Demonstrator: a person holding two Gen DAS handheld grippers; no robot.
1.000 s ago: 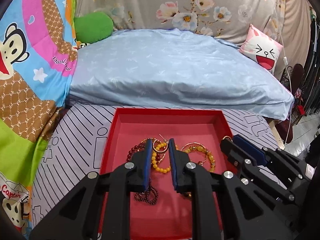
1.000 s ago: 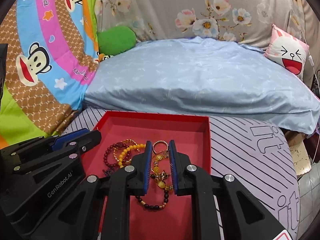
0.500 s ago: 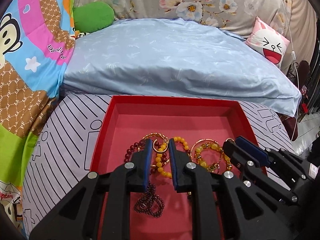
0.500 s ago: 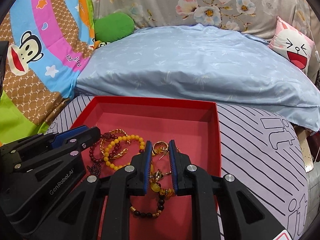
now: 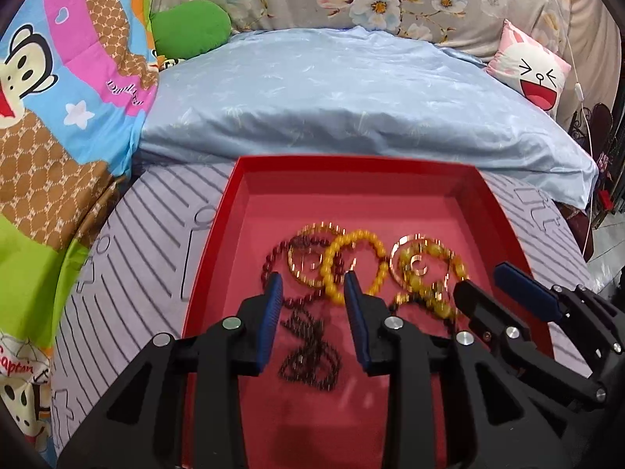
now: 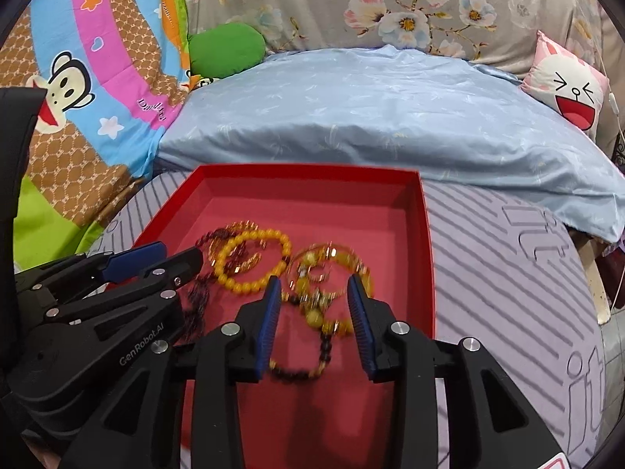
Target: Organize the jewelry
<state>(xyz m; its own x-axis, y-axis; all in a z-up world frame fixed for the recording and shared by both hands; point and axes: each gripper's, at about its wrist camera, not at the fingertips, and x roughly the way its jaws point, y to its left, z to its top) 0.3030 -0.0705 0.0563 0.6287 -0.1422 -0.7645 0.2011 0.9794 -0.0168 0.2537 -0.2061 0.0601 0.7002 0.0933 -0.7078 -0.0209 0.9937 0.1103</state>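
Observation:
A red tray (image 5: 218, 219) (image 6: 427, 258) lies on the striped cover and holds a tangle of jewelry. A yellow bead bracelet (image 5: 357, 240) (image 6: 250, 285), a dark red bead strand (image 5: 308, 348) (image 6: 195, 301) and gold rings with amber beads (image 5: 425, 269) (image 6: 316, 293) lie in it. My left gripper (image 5: 313, 293) is open above the dark red strand and the yellow bracelet. My right gripper (image 6: 314, 295) is open above the gold and amber pile. Both are empty. Each gripper shows in the other's view.
A light blue pillow (image 5: 351, 90) lies just behind the tray. A cartoon-monkey blanket (image 5: 50, 90) is at the left, a green cushion (image 5: 191, 27) and a pink rabbit cushion (image 5: 535, 74) at the back. The bed edge drops off at the right (image 6: 593, 273).
Both grippers have opened from nearly shut to wide. Both have pulled back and up a little, so more of the tray and jewelry shows.

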